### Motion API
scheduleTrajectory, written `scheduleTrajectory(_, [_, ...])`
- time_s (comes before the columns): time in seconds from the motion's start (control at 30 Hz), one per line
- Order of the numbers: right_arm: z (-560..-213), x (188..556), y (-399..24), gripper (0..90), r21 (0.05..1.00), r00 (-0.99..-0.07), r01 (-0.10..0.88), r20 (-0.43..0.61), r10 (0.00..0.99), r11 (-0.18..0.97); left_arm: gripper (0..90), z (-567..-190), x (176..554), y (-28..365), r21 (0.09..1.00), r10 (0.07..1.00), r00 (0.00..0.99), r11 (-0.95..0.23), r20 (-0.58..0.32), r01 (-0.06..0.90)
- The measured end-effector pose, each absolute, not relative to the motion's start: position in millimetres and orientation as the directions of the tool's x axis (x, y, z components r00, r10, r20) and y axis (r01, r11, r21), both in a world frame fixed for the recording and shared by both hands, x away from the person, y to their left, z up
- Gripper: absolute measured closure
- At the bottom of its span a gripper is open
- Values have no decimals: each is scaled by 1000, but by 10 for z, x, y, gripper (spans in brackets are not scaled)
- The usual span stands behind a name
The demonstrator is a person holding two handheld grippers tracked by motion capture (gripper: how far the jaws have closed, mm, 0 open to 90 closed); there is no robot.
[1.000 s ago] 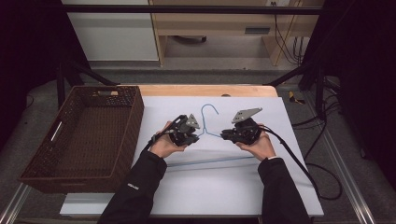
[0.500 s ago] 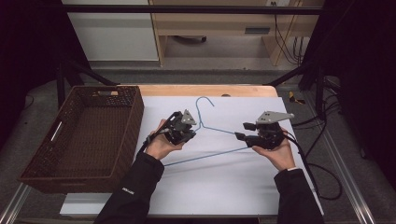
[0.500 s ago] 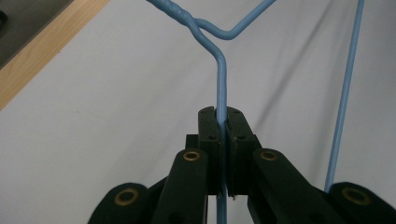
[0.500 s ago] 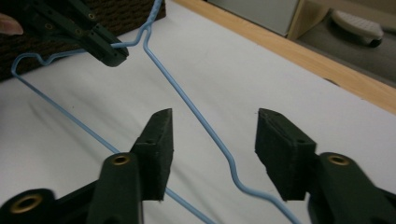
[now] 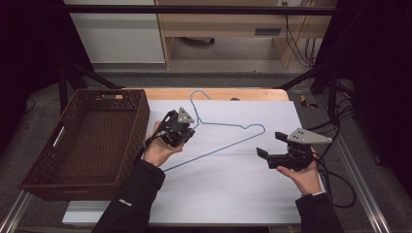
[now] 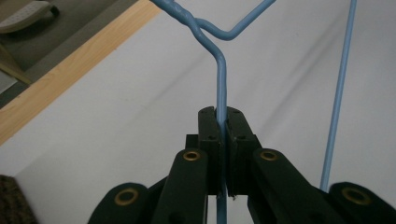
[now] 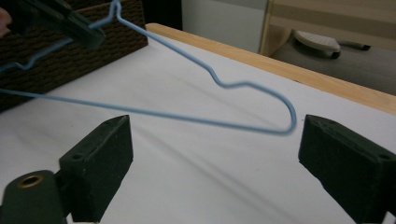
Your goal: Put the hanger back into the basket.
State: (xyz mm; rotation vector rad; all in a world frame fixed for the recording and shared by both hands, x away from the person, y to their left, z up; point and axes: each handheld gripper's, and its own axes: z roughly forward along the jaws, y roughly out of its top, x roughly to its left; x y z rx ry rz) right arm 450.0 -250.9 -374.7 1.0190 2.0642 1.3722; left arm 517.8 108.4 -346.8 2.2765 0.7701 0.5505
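A blue wire hanger point(image 5: 214, 151) hangs a little above the white sheet, hook pointing to the far edge. My left gripper point(image 5: 188, 127) is shut on its wire just below the twisted neck; in the left gripper view the jaws point(image 6: 221, 114) pinch the hanger point(image 6: 220, 79). My right gripper point(image 5: 271, 144) stands to the right of the hanger's rounded end, apart from it. Its jaws have just been opening and nothing is between them. In the right gripper view the wide jaws point(image 7: 215, 135) frame the hanger point(image 7: 140, 111) farther off, with the left gripper point(image 7: 88, 35) at the top left.
A dark woven basket point(image 5: 138, 121) stands at the left of the table, close to my left hand. The table's wooden edge point(image 5: 243, 93) runs along the far side. Black cables point(image 5: 340, 184) trail off the right side.
The right gripper has let go of the hanger's right end, opened wide and moved off to the right. The left gripper has lifted slightly with the hanger.
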Motion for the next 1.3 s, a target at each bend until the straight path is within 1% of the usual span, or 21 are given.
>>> scheduleTrajectory(0.1, [-3787,4447,-2580,69,919,-616,336,47,786,208,870,-3397,5143,1128,720,670,721,-587,175,371])
scheduleTrajectory(0.2, [-3831,4395,-2643,62,924,-616,335,65,785,186,870,-3301,5108,1194,714,679,707,-594,199,370])
scheduleTrajectory(0.3, [-3867,4361,-2679,63,922,-611,338,63,789,189,870,-3229,5074,1239,724,698,685,-582,210,371])
scheduleTrajectory(0.4, [-3912,4326,-2697,61,917,-610,350,68,789,191,869,-3142,5045,1298,734,700,674,-583,235,350])
scheduleTrajectory(0.6, [-3985,4298,-2722,52,912,-598,363,68,798,194,870,-2949,4983,1417,751,723,645,-564,247,345])
scheduleTrajectory(0.77, [-4012,4293,-2726,32,913,-577,371,82,813,172,869,-2794,4908,1529,764,740,622,-549,256,338])
scheduleTrajectory(1.1, [-4016,4273,-2710,30,915,-574,365,75,815,173,870,-2520,4757,1904,802,786,563,-499,257,330])
scheduleTrajectory(1.3, [-4032,4277,-2687,30,912,-582,365,69,810,185,870,-2439,4717,2141,805,809,520,-490,275,336])
